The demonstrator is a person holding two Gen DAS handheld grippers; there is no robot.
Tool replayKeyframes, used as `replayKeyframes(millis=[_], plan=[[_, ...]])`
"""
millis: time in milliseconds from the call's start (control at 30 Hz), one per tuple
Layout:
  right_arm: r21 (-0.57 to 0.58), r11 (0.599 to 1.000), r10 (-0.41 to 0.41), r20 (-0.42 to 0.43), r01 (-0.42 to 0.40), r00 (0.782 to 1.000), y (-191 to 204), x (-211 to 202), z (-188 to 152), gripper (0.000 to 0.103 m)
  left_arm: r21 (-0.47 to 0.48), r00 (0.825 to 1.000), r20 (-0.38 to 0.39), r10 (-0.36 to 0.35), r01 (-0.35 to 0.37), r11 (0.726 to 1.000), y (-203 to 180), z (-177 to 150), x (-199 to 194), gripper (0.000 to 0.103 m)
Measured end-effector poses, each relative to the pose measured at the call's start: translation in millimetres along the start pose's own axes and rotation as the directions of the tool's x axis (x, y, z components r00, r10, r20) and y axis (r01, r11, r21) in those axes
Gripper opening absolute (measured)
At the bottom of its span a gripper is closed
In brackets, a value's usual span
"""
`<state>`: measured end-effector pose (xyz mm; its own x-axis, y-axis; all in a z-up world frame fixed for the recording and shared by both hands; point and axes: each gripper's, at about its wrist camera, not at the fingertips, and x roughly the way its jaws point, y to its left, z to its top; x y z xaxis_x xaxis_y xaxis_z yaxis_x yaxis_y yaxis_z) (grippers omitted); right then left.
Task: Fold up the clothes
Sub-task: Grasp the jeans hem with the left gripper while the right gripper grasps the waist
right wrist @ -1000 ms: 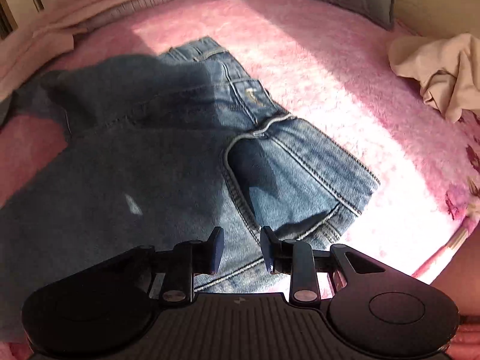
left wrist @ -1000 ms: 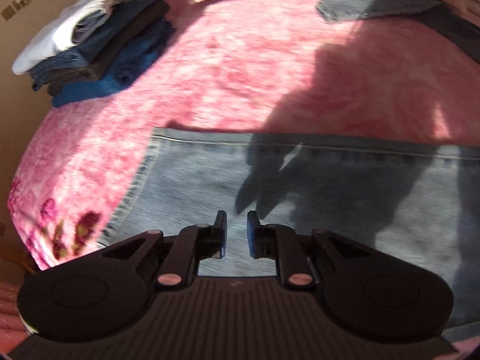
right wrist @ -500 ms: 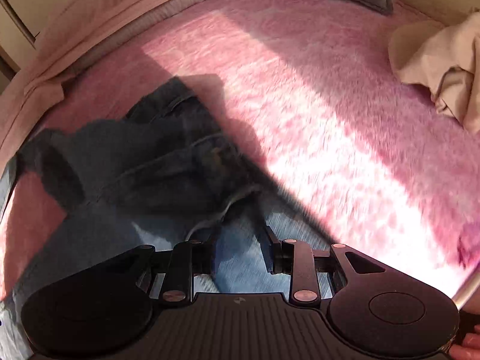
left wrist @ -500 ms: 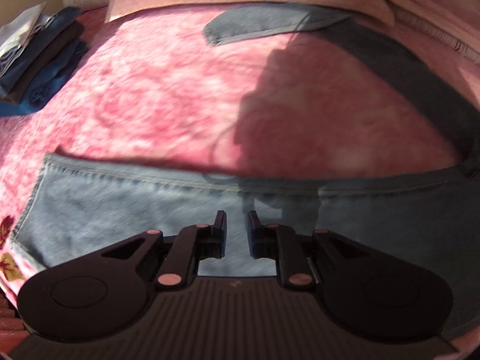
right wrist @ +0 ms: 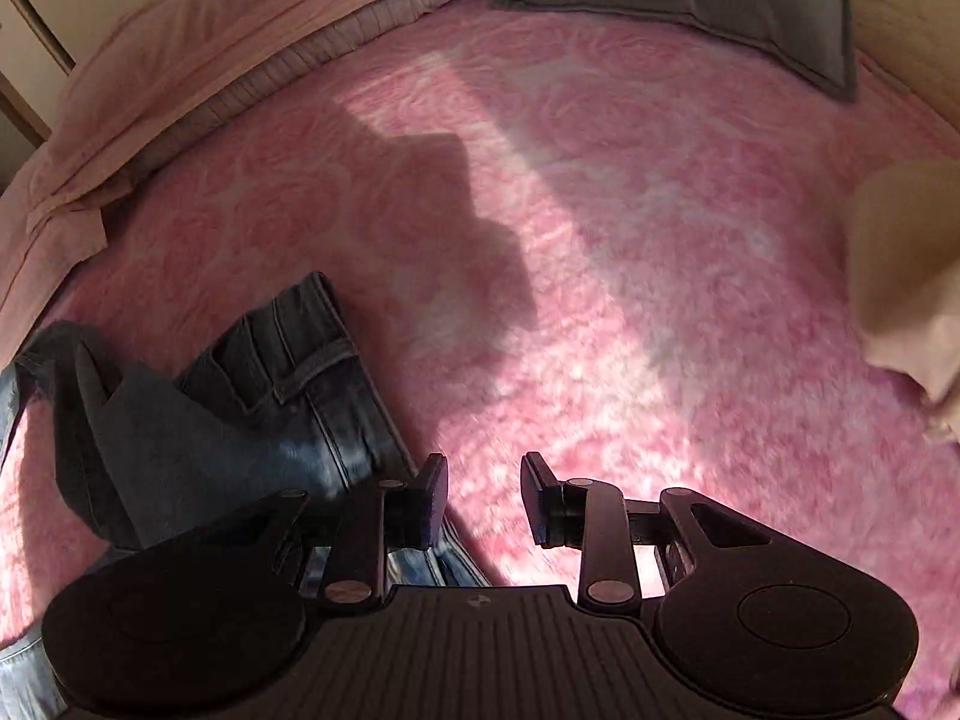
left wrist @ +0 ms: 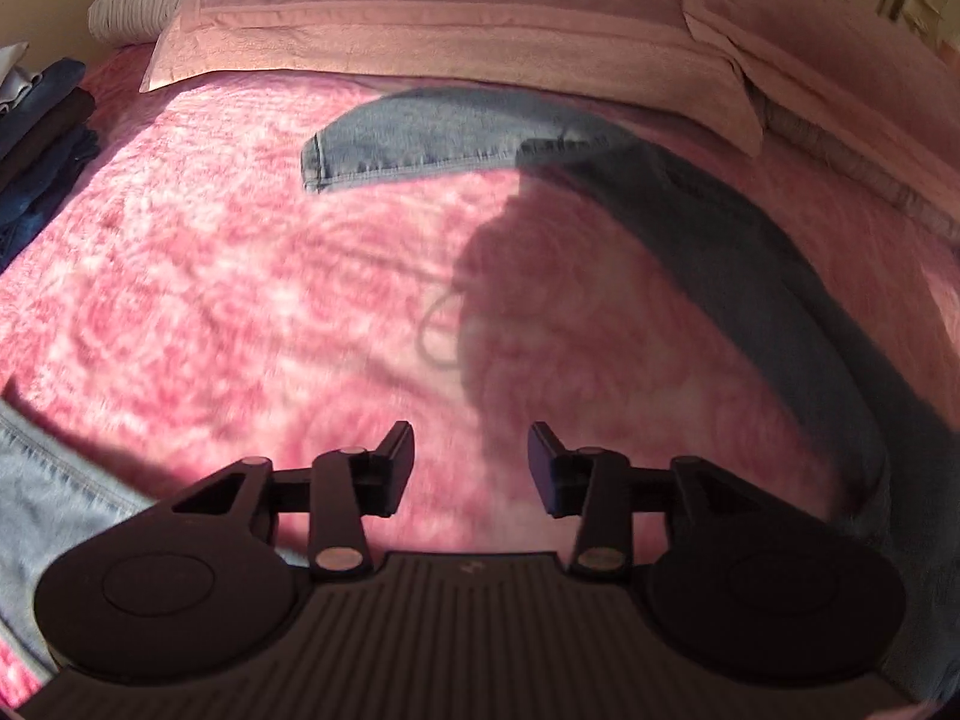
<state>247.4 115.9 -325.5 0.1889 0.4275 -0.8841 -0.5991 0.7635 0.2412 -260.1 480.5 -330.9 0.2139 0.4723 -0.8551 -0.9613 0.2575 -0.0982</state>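
Observation:
A pair of blue jeans lies spread on the pink blanket [left wrist: 252, 300]. In the left wrist view one jeans leg [left wrist: 420, 144] ends in a cuff at the top middle and curves down the right side, partly in shadow. The other leg [left wrist: 42, 498] shows at the lower left. My left gripper [left wrist: 471, 441] hovers over bare blanket between the legs; its jaws are opening and nothing is between them. In the right wrist view the jeans waistband [right wrist: 288, 396] lies bunched at the lower left. My right gripper [right wrist: 485, 471] stands open just right of it, over the blanket, with nothing between its fingers.
A stack of folded clothes [left wrist: 36, 138] sits at the left edge of the bed. Pink pillows [left wrist: 450, 30] line the head of the bed. A grey pillow [right wrist: 720, 6] lies at the far side, and a crumpled beige garment [right wrist: 906, 282] at the right.
Both grippers have swept off the denim onto bare blanket. The left jaws have spread much wider. In the right wrist view the jeans slid to the lower left.

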Motion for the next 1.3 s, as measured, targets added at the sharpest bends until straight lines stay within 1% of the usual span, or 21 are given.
replayKeyframes(millis=[100,200,333,400,467,567,667,767,800,833,900,933,967,1000,1033,1067,1133,1200,1233,1267,1300], plan=[[-0.006,1.000,0.007,-0.014,-0.007,1.000,17.7,13.1,4.3,0.031,-0.121,0.999,0.014,-0.031,0.032,0.992,12.6,30.2,21.7,0.047],[-0.017,1.000,-0.005,-0.018,0.005,1.000,35.7,25.2,5.7,0.031,-0.232,0.999,0.023,-0.039,0.043,0.972,30.5,58.8,44.2,0.048],[0.035,0.999,-0.028,-0.005,0.028,1.000,50.2,36.1,7.7,0.031,-0.371,0.998,0.034,-0.053,0.062,0.927,61.7,85.0,66.0,0.049],[0.088,0.996,-0.027,0.016,0.025,1.000,56.5,40.2,13.2,0.031,-0.446,0.998,0.035,-0.051,0.062,0.893,78.9,92.6,77.1,0.050],[0.149,0.989,-0.023,0.040,0.017,0.999,64.1,46.3,20.1,0.031,-0.522,0.998,0.035,-0.052,0.063,0.851,93.7,98.1,89.2,0.051],[0.214,0.977,0.007,0.048,-0.017,0.999,82.6,56.5,36.1,0.031,-0.644,0.998,0.049,-0.050,0.070,0.762,112.9,106.0,111.7,0.052],[0.195,0.979,0.045,0.044,-0.053,0.998,106.8,65.7,45.0,0.031,-0.758,0.996,0.073,-0.045,0.085,0.647,128.7,109.6,136.1,0.052],[0.121,0.992,0.044,0.017,-0.045,0.999,128.8,73.7,44.7,0.031,-0.842,0.995,0.094,-0.044,0.103,0.530,138.9,107.9,157.0,0.051],[0.096,0.995,0.038,0.007,-0.038,0.999,134.8,76.1,43.1,0.031,-0.859,0.994,0.108,-0.035,0.111,0.500,140.1,106.9,161.3,0.051],[0.071,0.997,0.032,-0.002,-0.032,0.999,140.8,78.5,41.4,0.031,-0.867,0.992,0.122,-0.025,0.118,0.485,140.0,107.4,163.8,0.052],[0.044,0.999,0.019,-0.019,-0.018,1.000,147.7,83.4,36.2,0.031,-0.874,0.990,0.143,-0.003,0.128,0.469,138.8,110.4,168.0,0.051],[0.032,0.999,0.012,-0.027,-0.011,1.000,151.0,85.8,33.5,0.031,-0.877,0.988,0.154,0.009,0.133,0.461,138.2,112.0,170.2,0.042],[0.031,0.999,0.008,-0.033,-0.007,0.999,151.8,87.9,32.1,0.031,-0.876,0.989,0.149,0.016,0.125,0.466,137.3,114.5,172.5,0.035],[0.036,0.999,0.006,-0.035,-0.005,0.999,151.6,88.8,30.6,0.031,-0.870,0.990,0.138,0.015,0.114,0.479,136.9,117.2,174.5,0.020],[0.041,0.999,0.005,-0.036,-0.004,0.999,151.3,89.5,29.1,0.031,-0.861,0.990,0.142,0.000,0.123,0.494,138.1,119.0,175.3,0.007],[0.043,0.999,0.003,-0.033,-0.002,0.999,151.4,89.7,29.1,0.031,-0.837,0.988,0.155,-0.006,0.135,0.530,139.3,121.7,170.2,0.007],[0.040,0.999,0.000,-0.033,0.001,0.999,150.9,87.9,30.2,0.031,-0.764,0.983,0.181,0.001,0.140,0.630,140.6,129.0,152.2,0.005],[0.030,1.000,-0.002,-0.030,0.003,1.000,151.5,84.6,30.9,0.031,-0.614,0.973,0.231,0.003,0.144,0.776,141.7,140.6,118.4,0.005],[0.021,1.000,-0.002,-0.026,0.002,1.000,151.9,81.9,32.0,0.031,-0.530,0.965,0.264,-0.001,0.146,0.835,146.0,145.8,95.6,0.005],[0.012,1.000,-0.001,-0.020,0.001,1.000,151.8,78.8,33.3,0.031,-0.454,0.956,0.292,0.007,0.132,0.881,153.9,149.4,72.5,0.005],[0.007,1.000,-0.001,-0.013,0.001,1.000,151.2,74.7,33.8,0.031,-0.381,0.948,0.318,0.026,0.103,0.919,163.2,152.2,49.9,0.005]])
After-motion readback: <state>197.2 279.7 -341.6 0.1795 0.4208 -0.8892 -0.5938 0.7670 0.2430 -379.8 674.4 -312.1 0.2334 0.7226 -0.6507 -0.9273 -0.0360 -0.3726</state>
